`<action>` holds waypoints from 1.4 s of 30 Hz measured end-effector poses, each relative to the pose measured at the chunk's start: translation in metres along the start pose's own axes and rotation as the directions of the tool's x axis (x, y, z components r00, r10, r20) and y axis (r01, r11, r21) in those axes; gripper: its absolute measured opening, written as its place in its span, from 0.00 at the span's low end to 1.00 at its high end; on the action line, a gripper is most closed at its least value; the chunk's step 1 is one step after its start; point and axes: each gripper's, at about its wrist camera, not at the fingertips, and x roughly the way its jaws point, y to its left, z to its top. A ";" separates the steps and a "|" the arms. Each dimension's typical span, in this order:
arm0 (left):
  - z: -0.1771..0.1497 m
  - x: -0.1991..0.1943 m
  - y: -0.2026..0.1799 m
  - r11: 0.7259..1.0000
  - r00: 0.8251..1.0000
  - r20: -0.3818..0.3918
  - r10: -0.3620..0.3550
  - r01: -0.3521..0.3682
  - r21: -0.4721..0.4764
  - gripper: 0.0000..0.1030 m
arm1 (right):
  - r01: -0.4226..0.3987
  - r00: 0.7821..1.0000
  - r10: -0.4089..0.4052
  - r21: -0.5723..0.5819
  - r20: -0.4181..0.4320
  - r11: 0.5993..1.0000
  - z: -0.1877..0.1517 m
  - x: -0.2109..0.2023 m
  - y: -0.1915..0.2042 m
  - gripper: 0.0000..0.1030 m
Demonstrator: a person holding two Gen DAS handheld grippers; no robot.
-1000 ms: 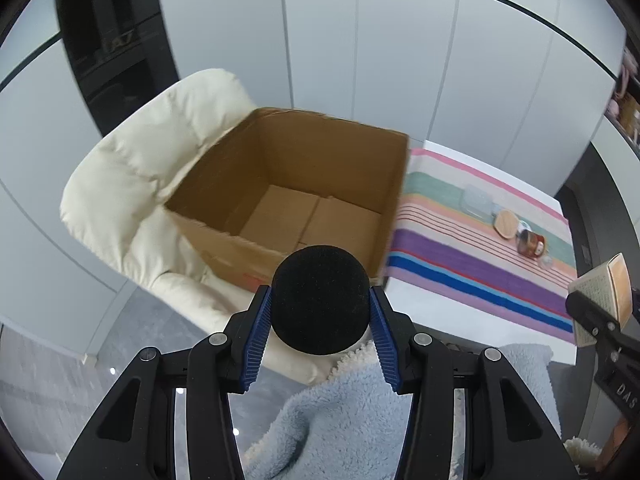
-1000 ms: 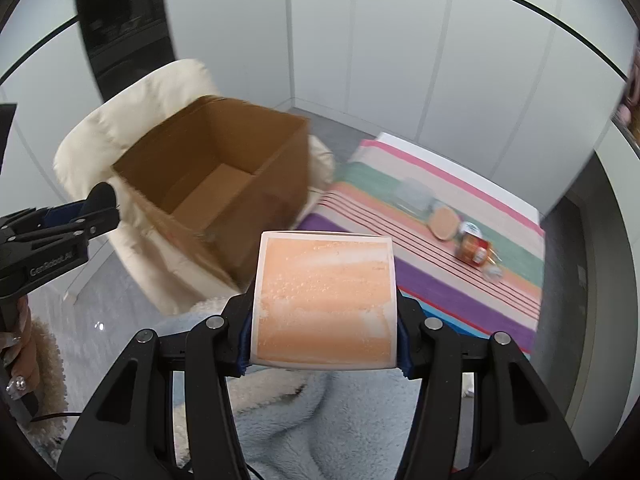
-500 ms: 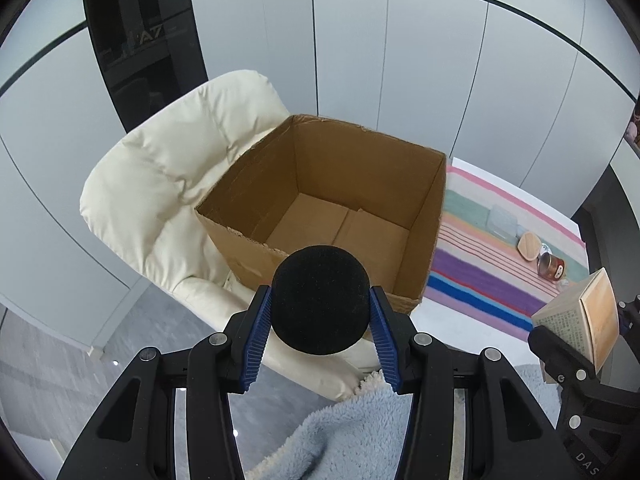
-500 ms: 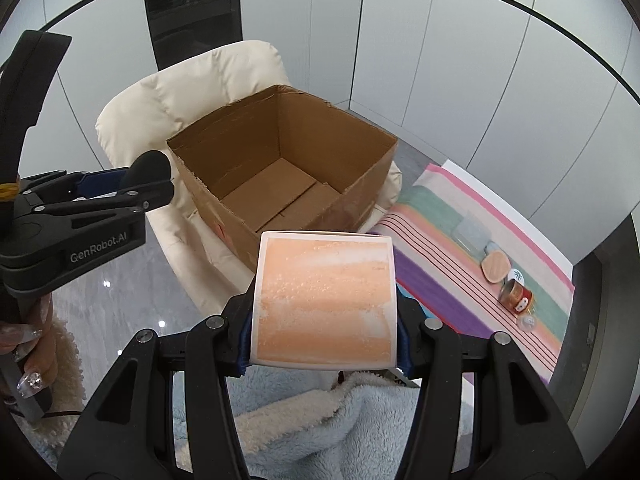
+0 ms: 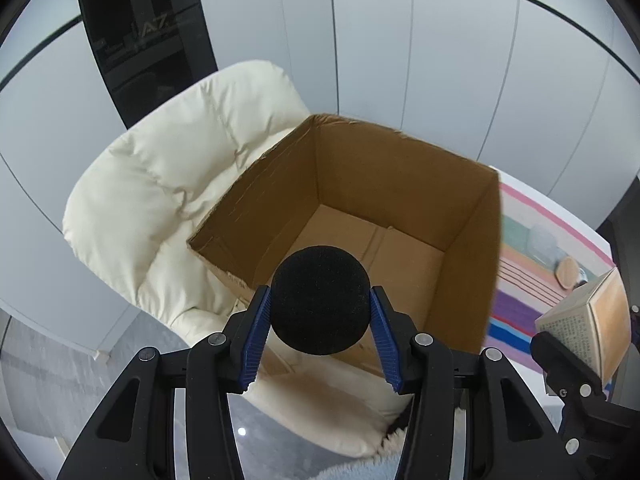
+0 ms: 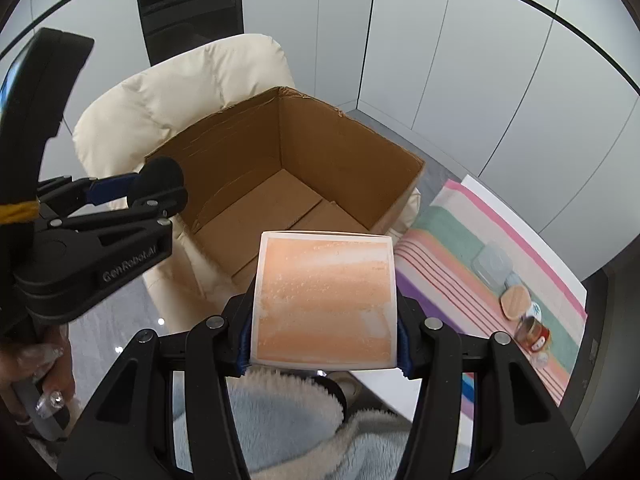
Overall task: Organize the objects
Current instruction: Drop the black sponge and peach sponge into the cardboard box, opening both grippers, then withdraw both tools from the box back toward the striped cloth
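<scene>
My left gripper (image 5: 319, 334) is shut on a black foam ball (image 5: 320, 299) and holds it just above the near rim of an open, empty cardboard box (image 5: 400, 208). The box sits on a cream padded chair (image 5: 168, 200). My right gripper (image 6: 324, 324) is shut on a square orange-and-white box (image 6: 325, 300), held in the air near the cardboard box's (image 6: 256, 208) front corner. The left gripper with the ball (image 6: 158, 178) shows at the left of the right wrist view. The orange box (image 5: 588, 328) shows at the right edge of the left wrist view.
A striped cloth (image 6: 452, 248) on a white table lies right of the box. On it are a clear lidded container (image 6: 492, 264), a round wooden lid (image 6: 516, 300) and a small jar (image 6: 532, 332). A pale blue fleece (image 6: 280, 432) is below the grippers. White wall panels stand behind.
Both grippers have moved left and closer to the cardboard box, which now fills more of each view. Both still hold their objects.
</scene>
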 end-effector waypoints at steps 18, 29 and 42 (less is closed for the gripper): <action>0.053 0.065 0.019 1.000 0.999 0.046 -0.017 0.017 0.011 0.80 | 0.123 0.992 -0.122 0.028 -0.018 0.992 0.059 0.103 0.009 0.97; 0.045 0.058 -0.003 0.997 0.998 0.065 0.002 -0.007 0.083 0.91 | 0.114 0.993 -0.114 0.061 -0.012 0.992 0.048 0.098 -0.003 0.98; 0.048 0.050 0.006 0.999 0.997 0.069 -0.017 0.014 0.045 0.91 | 0.077 0.997 -0.080 0.119 0.016 0.990 0.052 0.083 -0.011 0.98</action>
